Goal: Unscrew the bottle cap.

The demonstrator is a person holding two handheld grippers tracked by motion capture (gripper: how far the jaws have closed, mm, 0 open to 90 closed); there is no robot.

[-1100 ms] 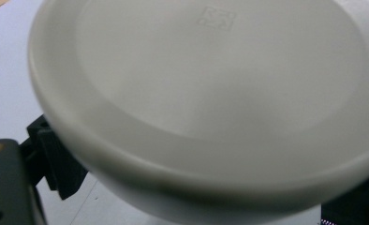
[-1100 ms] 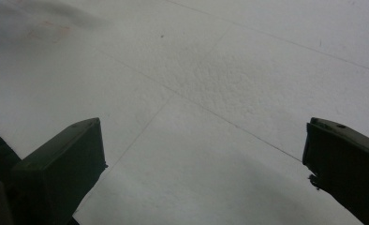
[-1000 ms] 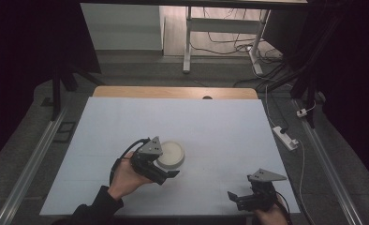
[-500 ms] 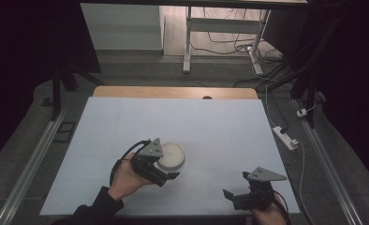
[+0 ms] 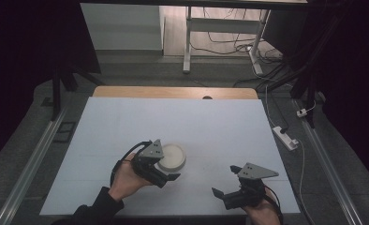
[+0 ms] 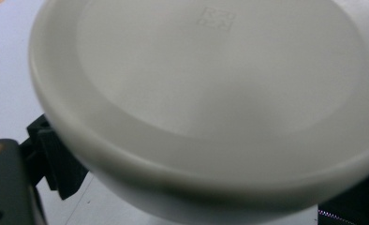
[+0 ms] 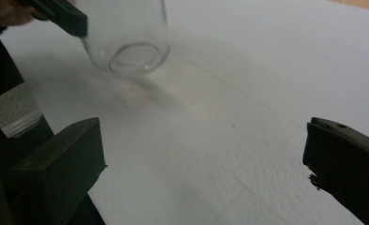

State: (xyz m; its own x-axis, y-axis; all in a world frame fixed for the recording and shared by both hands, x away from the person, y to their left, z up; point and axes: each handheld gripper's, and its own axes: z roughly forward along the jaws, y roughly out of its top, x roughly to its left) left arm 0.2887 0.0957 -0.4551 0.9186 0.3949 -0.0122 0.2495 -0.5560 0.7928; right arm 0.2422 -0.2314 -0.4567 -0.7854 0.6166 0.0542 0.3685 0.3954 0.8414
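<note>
A clear glass jar (image 7: 126, 33) with a white lid (image 5: 171, 157) is at the middle front of the white table (image 5: 182, 122). My left gripper (image 5: 167, 167) is shut on the jar's body from the left, with one black finger (image 7: 61, 14) against the glass. The lid (image 6: 210, 93) looms close in the left gripper view. In the right gripper view the jar's base looks tilted and a little off the table, with a shadow beneath. My right gripper (image 5: 225, 181) stands open near the front right, jaws wide apart, pointing toward the jar with nothing between them.
A wooden strip (image 5: 173, 92) borders the table's far edge. A white power strip (image 5: 284, 137) lies on the floor to the right. Table legs and cables (image 5: 220, 33) are beyond the far side. Bare white surface lies between the two grippers.
My right gripper has shifted slightly left toward the jar. The left gripper and jar have barely moved.
</note>
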